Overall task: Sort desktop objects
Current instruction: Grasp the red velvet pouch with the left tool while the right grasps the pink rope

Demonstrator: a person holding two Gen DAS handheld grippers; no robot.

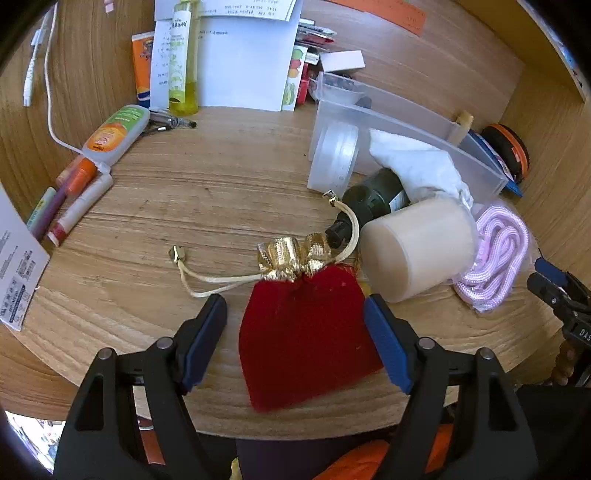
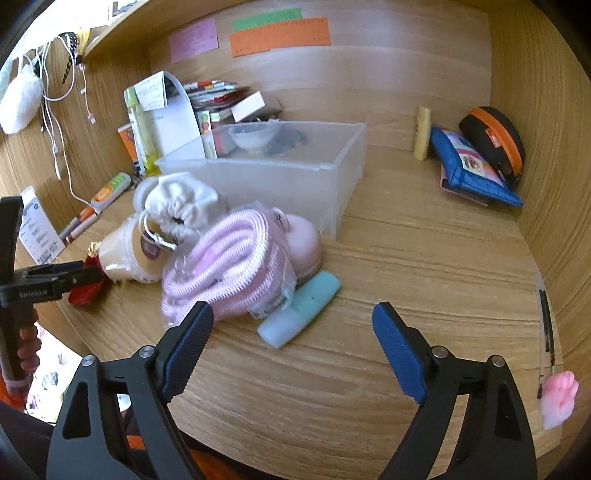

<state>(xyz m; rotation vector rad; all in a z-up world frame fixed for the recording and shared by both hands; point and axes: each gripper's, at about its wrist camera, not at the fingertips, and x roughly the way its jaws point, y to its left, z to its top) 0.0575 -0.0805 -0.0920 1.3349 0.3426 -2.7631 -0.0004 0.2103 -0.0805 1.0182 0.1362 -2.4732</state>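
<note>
A home study desk: ahead of the tools, paper notes (image 2: 279,36) stick on the wooden wall, with papers (image 1: 243,62) and pens (image 1: 70,206) lying near.

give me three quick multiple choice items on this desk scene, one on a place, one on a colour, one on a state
1. Where does the red velvet drawstring pouch lie?
A. inside the clear plastic bin
B. on the wooden desk between the left gripper's jaws
C. on the blue zip pouch

2. What colour is the coiled cord in its clear wrap?
A. pink
B. green
C. black

3. How do the right gripper's jaws stand?
A. shut on the cord
B. shut on nothing
C. open, holding nothing

Answers:
1 B, the left wrist view shows the pouch flat on the wood, with the left gripper open and a blue pad on either side.
2 A, its loops are pale pink.
3 C, the pads stand wide apart over bare wood.
</note>
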